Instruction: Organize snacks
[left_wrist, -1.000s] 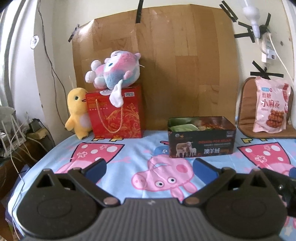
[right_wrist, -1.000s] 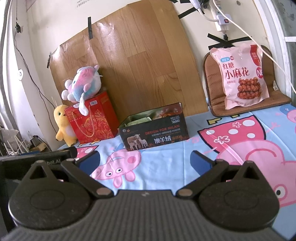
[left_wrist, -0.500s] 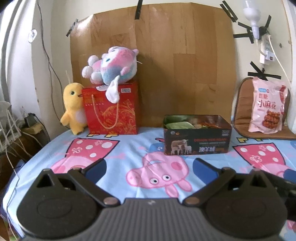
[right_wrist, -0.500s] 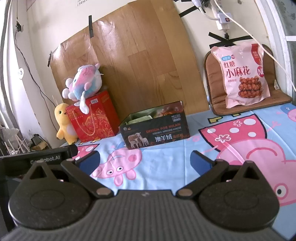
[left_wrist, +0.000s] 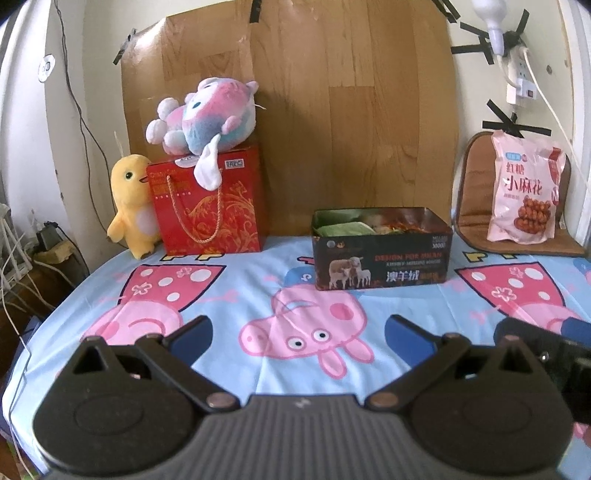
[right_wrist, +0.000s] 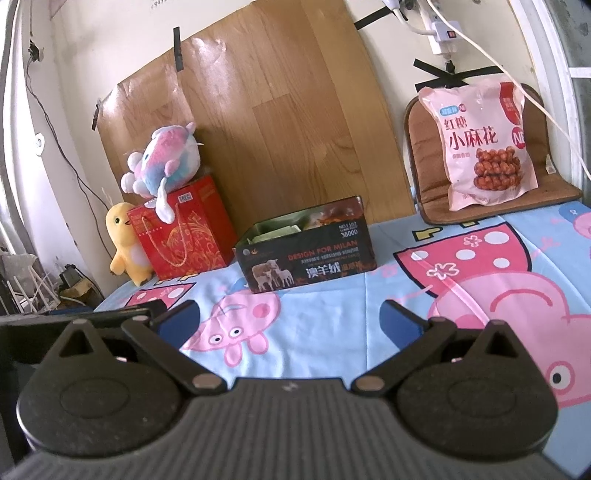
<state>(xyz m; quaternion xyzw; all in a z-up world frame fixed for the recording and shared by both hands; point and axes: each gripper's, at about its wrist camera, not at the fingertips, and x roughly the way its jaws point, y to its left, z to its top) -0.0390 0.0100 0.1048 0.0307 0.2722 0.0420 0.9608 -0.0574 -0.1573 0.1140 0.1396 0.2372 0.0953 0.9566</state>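
Left claw (left_wrist: 297, 332): wide open, nothing between the blue fingers (left_wrist: 192, 334), touching nothing, hovering over the cartoon-pig cloth (left_wrist: 258, 295) near the table's front edge. Right claw (right_wrist: 290, 319): same state, wide open, empty, above the cloth. Both sit side by side; each shows up at the edge of the other's view.

Task items:
- Dark tin box (left_wrist: 382, 251), lid off, stands on the table toward the back edge, roughly centre. Green packets and other snack wrappers visible inside; can't tell exact contents.
- Pink snack bag (right_wrist: 480, 142) stands upright, leaning on a brown seat cushion (right_wrist: 424, 147) at the table's back right corner, well apart from the tin.

Surface: table covered by light-blue cloth with pink pig and spotted-mushroom print. Open cloth between claws and tin.

Back left corner: red gift bag (left_wrist: 207, 205) with rope handle, pink-blue plush (left_wrist: 205, 114) lying on top of it, yellow duck plush (left_wrist: 133, 205) touching the bag's left side.

Room: wood-grain sheet (left_wrist: 332, 110) taped to cream wall behind the tin. Power strip (left_wrist: 519, 79) and white cables taped up on the wall at right, above the snack bag. Loose cables and clutter off the table's left edge.
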